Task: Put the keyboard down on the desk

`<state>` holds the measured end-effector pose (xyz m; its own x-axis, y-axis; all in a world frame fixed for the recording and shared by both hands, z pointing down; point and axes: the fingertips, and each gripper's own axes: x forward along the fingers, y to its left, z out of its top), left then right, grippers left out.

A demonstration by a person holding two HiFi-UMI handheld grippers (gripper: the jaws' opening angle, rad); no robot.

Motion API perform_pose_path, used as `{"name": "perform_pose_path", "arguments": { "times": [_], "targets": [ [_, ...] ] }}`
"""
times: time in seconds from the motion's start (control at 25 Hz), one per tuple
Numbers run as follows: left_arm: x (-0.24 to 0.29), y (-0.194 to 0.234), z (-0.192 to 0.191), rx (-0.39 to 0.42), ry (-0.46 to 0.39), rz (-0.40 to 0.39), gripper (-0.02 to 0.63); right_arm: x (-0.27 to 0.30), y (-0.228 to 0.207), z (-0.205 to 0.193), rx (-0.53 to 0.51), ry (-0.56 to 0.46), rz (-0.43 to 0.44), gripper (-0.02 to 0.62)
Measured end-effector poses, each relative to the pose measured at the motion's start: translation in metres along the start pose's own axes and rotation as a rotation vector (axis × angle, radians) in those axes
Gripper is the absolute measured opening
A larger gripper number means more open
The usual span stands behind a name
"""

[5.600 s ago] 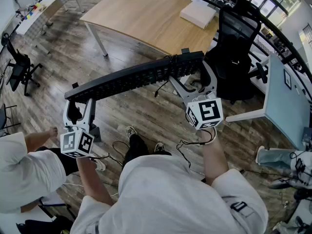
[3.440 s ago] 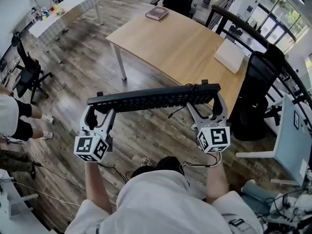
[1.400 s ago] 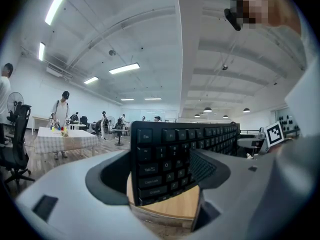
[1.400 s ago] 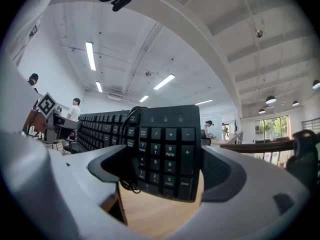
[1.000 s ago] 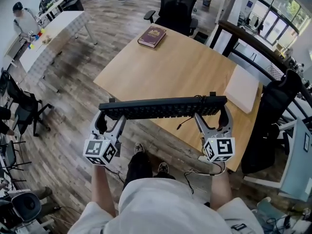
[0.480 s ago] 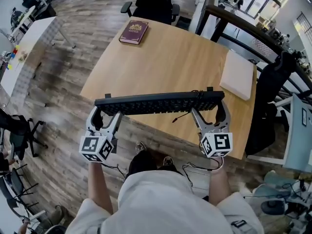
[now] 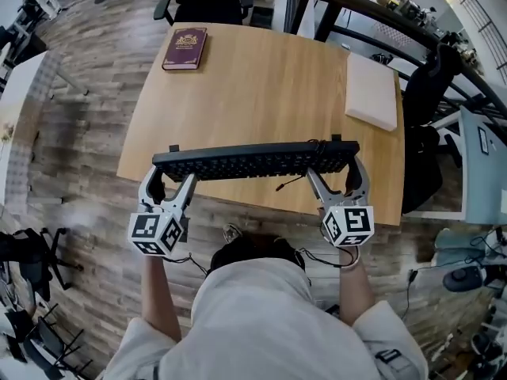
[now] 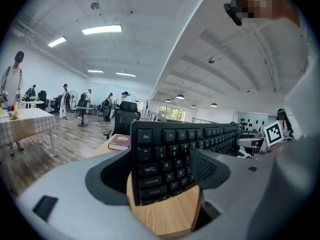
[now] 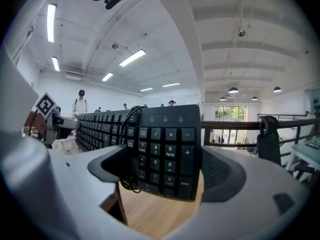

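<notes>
Left tool [image 7: 168,182] and right tool [image 7: 334,177] each clamp one keyboard [image 7: 253,162] end.

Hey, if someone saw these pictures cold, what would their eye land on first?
First, the long black keyboard, held over the near edge of the wooden desk, with the left claw and right claw clamped on its two ends. Next, the dark red book at the desk's far left corner and the white pad by its right edge.
</notes>
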<state>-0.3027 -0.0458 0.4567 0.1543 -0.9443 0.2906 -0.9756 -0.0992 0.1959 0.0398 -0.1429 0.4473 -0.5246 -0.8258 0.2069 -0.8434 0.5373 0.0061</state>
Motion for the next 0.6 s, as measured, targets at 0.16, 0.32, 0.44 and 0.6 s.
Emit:
{"name": "perform_pose_path", "arguments": {
  "times": [0.16,0.32,0.44,0.6],
  "targets": [
    [0.016,0.002,0.0,0.011,0.028,-0.057,0.364,-0.002,-0.003,-0.007,0.021,0.027,-0.043,0.456],
    [0.029,0.001,-0.008,-0.001,0.053,-0.065,0.364,0.001,-0.01,-0.015,0.029,0.057,-0.061,0.456],
    [0.04,0.002,-0.008,0.009,0.063,-0.054,0.364,0.011,-0.017,-0.021,0.042,0.061,-0.056,0.456],
    [0.049,-0.006,-0.012,0.009,0.085,-0.03,0.364,0.02,-0.03,-0.03,0.061,0.065,-0.032,0.456]
  ]
}}
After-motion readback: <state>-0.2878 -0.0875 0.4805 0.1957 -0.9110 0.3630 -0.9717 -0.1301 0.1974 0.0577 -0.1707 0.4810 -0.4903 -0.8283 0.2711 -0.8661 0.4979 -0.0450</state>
